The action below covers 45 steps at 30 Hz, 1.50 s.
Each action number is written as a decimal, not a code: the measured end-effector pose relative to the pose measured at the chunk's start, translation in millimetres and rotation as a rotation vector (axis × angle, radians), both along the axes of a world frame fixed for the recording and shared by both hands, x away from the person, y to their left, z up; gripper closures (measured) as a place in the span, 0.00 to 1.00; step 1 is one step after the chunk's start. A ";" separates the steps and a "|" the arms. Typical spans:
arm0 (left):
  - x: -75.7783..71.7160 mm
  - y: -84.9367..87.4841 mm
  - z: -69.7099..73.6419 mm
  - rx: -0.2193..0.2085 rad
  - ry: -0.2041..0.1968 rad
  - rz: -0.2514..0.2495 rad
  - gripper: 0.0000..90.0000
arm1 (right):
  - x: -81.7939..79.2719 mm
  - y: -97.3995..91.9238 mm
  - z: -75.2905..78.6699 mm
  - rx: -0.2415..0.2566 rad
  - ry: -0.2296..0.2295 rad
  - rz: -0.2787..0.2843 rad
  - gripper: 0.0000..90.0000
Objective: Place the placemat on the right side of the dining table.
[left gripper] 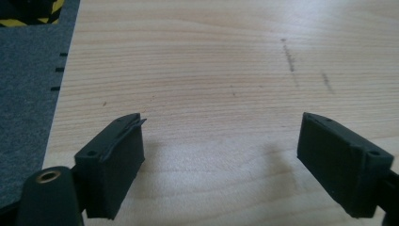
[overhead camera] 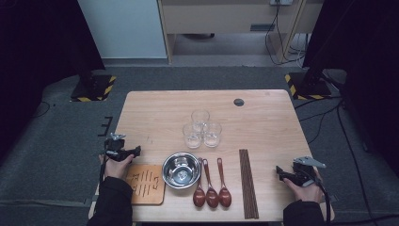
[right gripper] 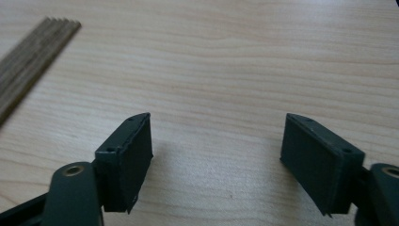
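Observation:
My left gripper (overhead camera: 134, 151) rests low over the table's left edge, just above a wooden trivet (overhead camera: 145, 183); in the left gripper view its jaws (left gripper: 221, 139) stand wide apart over bare wood. My right gripper (overhead camera: 281, 172) sits near the front right, right of a bundle of dark chopsticks (overhead camera: 248, 181). In the right gripper view it (right gripper: 217, 139) is open and empty, with the chopsticks (right gripper: 33, 52) at upper left. A steel bowl (overhead camera: 180, 169), three brown spoons (overhead camera: 211, 190) and three clear glasses (overhead camera: 202, 129) lie between the two hands.
The wooden table (overhead camera: 263, 117) has a round dark cable hole (overhead camera: 239, 101) near its far edge. Grey carpet (left gripper: 26, 94) borders the table on the left. Stand bases with yellow-black tape (overhead camera: 91, 89) sit on the floor beyond the far corners.

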State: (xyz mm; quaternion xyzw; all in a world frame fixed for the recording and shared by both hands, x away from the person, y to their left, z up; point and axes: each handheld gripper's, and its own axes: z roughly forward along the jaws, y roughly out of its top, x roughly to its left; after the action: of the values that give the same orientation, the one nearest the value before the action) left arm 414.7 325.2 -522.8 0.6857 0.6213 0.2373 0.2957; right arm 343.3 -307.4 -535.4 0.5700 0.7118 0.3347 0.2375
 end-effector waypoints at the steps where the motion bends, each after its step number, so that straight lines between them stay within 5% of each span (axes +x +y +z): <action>1: -4.3 0.2 3.0 -0.006 -0.016 -0.002 0.17 | -0.2 0.1 0.8 0.007 -0.008 -0.007 0.28; 16: -54.5 2.3 26.0 -0.107 -0.121 -0.062 0.21 | -6.4 10.1 22.6 0.034 -0.081 0.008 0.28; 25: -75.0 0.1 19.0 -0.117 -0.100 -0.093 0.21 | -7.8 15.7 29.6 0.030 -0.099 0.021 0.28; 30: -84.4 -11.5 13.5 -0.084 -0.087 -0.142 0.20 | -9.7 15.7 30.7 0.035 -0.105 0.022 0.29; 45: -94.3 -20.7 2.6 -0.060 -0.040 -0.177 0.14 | -10.3 20.6 29.4 0.030 -0.093 0.036 0.28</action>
State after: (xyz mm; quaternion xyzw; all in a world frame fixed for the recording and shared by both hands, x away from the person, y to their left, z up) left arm 320.4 304.5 -520.3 0.7239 0.5591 0.2054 0.3481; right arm 332.9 -286.8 -506.0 0.5444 0.7051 0.3756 0.2559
